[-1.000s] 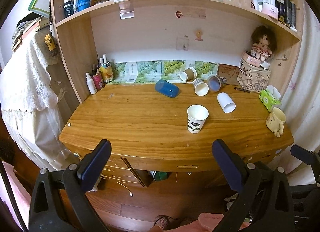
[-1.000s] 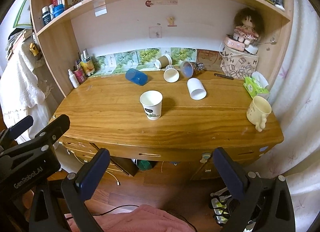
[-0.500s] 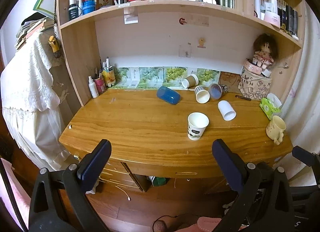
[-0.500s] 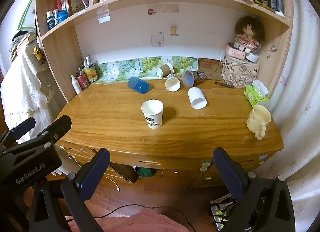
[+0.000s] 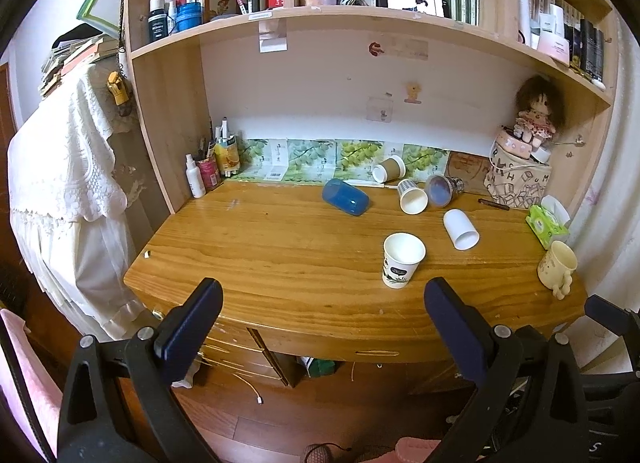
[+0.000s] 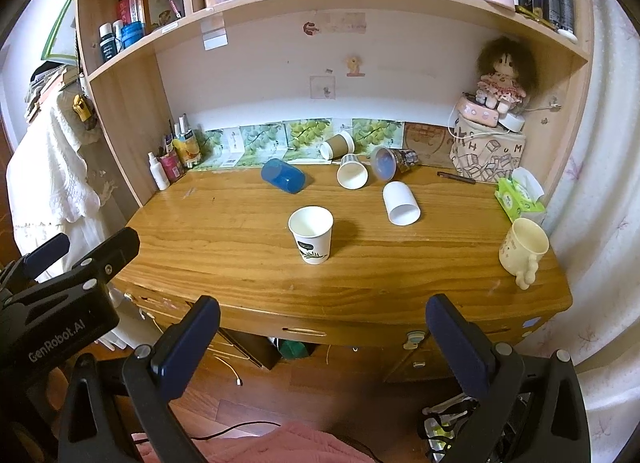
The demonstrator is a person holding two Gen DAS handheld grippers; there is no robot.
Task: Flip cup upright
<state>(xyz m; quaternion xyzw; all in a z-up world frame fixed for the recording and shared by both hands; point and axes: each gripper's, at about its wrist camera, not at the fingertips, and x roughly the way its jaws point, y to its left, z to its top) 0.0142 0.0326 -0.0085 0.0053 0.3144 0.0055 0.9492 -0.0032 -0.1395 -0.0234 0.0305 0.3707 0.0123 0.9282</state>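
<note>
A white paper cup with a leaf print (image 5: 401, 263) (image 6: 311, 236) stands upright mid-desk. Several cups lie on their sides behind it: a blue cup (image 5: 345, 197) (image 6: 283, 176), a white cup (image 5: 461, 229) (image 6: 400, 204), a patterned paper cup (image 5: 412, 196) (image 6: 352, 171), a brown paper cup (image 5: 389, 168) (image 6: 337, 145) and a clear glass (image 5: 443, 189) (image 6: 390, 161). My left gripper (image 5: 320, 331) and right gripper (image 6: 322, 339) are both open and empty, held in front of the desk's front edge, well short of the cups.
A cream mug (image 5: 557, 265) (image 6: 523, 249) stands upright at the desk's right end beside a green tissue pack (image 6: 519, 195). A fabric box with a doll (image 6: 490, 143) stands back right. Bottles and a pen tin (image 5: 208, 171) stand back left. Shelves hang overhead.
Both grippers have risen and tilted upward slightly, so the desk sits lower in view and more of the bookshelf shows. The cups have not moved.
</note>
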